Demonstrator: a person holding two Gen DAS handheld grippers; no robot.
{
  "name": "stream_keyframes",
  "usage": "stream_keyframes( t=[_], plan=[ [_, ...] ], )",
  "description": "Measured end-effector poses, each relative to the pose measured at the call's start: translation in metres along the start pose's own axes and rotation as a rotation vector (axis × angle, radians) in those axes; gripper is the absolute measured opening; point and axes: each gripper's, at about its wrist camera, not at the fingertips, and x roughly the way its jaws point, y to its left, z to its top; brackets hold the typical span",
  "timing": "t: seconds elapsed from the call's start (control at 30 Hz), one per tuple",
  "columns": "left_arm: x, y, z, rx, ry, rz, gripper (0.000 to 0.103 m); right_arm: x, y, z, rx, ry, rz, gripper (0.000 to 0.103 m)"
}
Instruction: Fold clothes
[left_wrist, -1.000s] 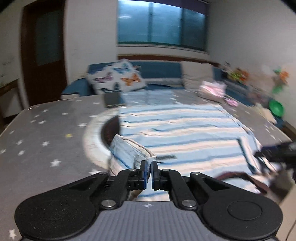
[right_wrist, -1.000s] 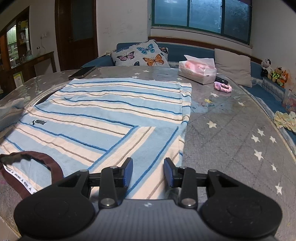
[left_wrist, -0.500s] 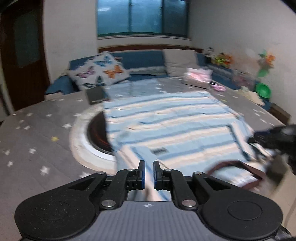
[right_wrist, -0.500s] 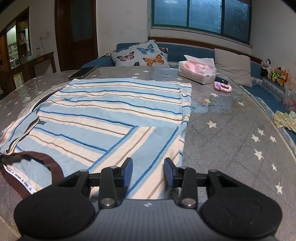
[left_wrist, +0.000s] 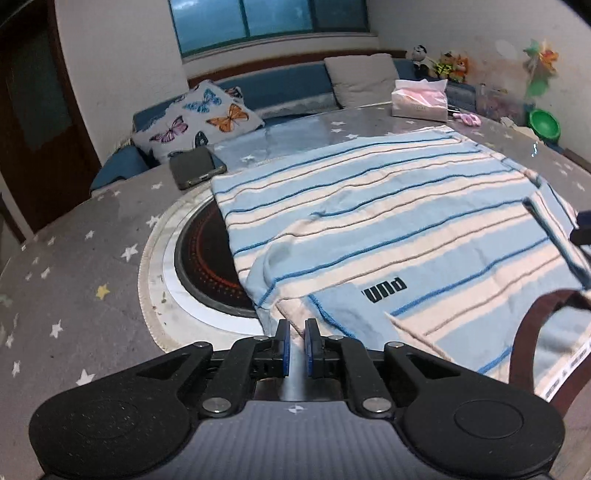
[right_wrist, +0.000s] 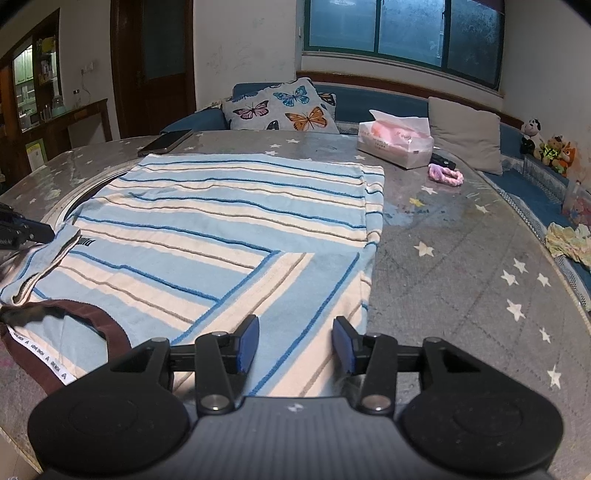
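Fig.: striped shirt (right_wrist: 229, 229) flat on desk (right_wrist: 461, 280), collar at near edge. My left gripper (left_wrist: 294, 347), nearly closed, holds nothing, just behind folded-in left sleeve (left_wrist: 332, 306). Right gripper (right_wrist: 295, 343) open over right sleeve; long axis runs away from me.
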Motion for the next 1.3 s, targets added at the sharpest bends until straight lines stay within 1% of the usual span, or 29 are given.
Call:
stream_keyframes(
  t=[0.13, 0.23, 0.3, 0.4, 0.47, 0.57, 0.7, 0.77, 0.83, 0.9, 0.97, 1.03, 1.13, 1.2, 1.27, 1.3],
  plan=[
    [-0.015, -0.006, -0.004, 0.021, -0.021, -0.006, 0.01, -0.006, 0.004, 0.0, -0.019, 0.001, 0.013, 0.047],
    [-0.024, -0.014, -0.012, 0.065, -0.023, -0.022, 0.011, -0.011, 0.01, -0.003, -0.045, 0.007, 0.029, 0.052],
    [-0.026, -0.02, -0.019, 0.105, -0.01, -0.027, 0.011, -0.012, 0.013, -0.006, -0.061, 0.015, 0.038, 0.052],
    [-0.036, -0.027, -0.028, 0.145, -0.021, -0.019, 0.012, -0.014, 0.016, -0.01, -0.072, 0.021, 0.04, 0.052],
    [-0.045, -0.029, -0.031, 0.154, -0.035, -0.029, 0.012, -0.018, 0.016, -0.011, -0.066, 0.019, 0.047, 0.052],
    [-0.052, -0.034, -0.038, 0.165, -0.038, -0.067, 0.013, -0.021, 0.016, -0.015, -0.059, 0.022, 0.054, 0.052],
    [-0.057, -0.045, -0.044, 0.224, -0.04, -0.075, 0.013, -0.024, 0.016, -0.016, -0.054, 0.016, 0.053, 0.052],
    [-0.063, -0.047, -0.044, 0.243, -0.038, -0.103, 0.017, -0.029, 0.015, -0.016, -0.055, 0.012, 0.062, 0.052],
    [-0.07, -0.05, -0.046, 0.285, -0.044, -0.109, 0.031, -0.028, 0.016, -0.02, -0.068, 0.032, 0.064, 0.052],
    [-0.079, -0.051, -0.049, 0.327, -0.045, -0.115, 0.036, -0.03, 0.017, -0.023, -0.081, 0.036, 0.065, 0.052],
    [-0.089, -0.053, -0.052, 0.375, -0.047, -0.132, 0.038, -0.037, 0.016, -0.023, -0.085, 0.041, 0.08, 0.052],
    [-0.096, -0.057, -0.057, 0.436, -0.057, -0.147, 0.045, -0.043, 0.018, -0.025, -0.115, 0.048, 0.094, 0.052],
    [-0.095, -0.066, -0.065, 0.506, -0.058, -0.171, 0.045, -0.052, 0.022, -0.029, -0.179, 0.064, 0.114, 0.052],
    [-0.089, -0.071, -0.069, 0.538, -0.051, -0.16, 0.045, -0.056, 0.028, -0.033, -0.25, 0.078, 0.123, 0.053],
    [-0.087, -0.074, -0.071, 0.554, -0.066, -0.153, 0.045, -0.058, 0.036, -0.037, -0.322, 0.088, 0.123, 0.058],
    [-0.086, -0.074, -0.071, 0.556, -0.07, -0.153, 0.045, -0.059, 0.039, -0.038, -0.353, 0.086, 0.118, 0.059]
  ],
)
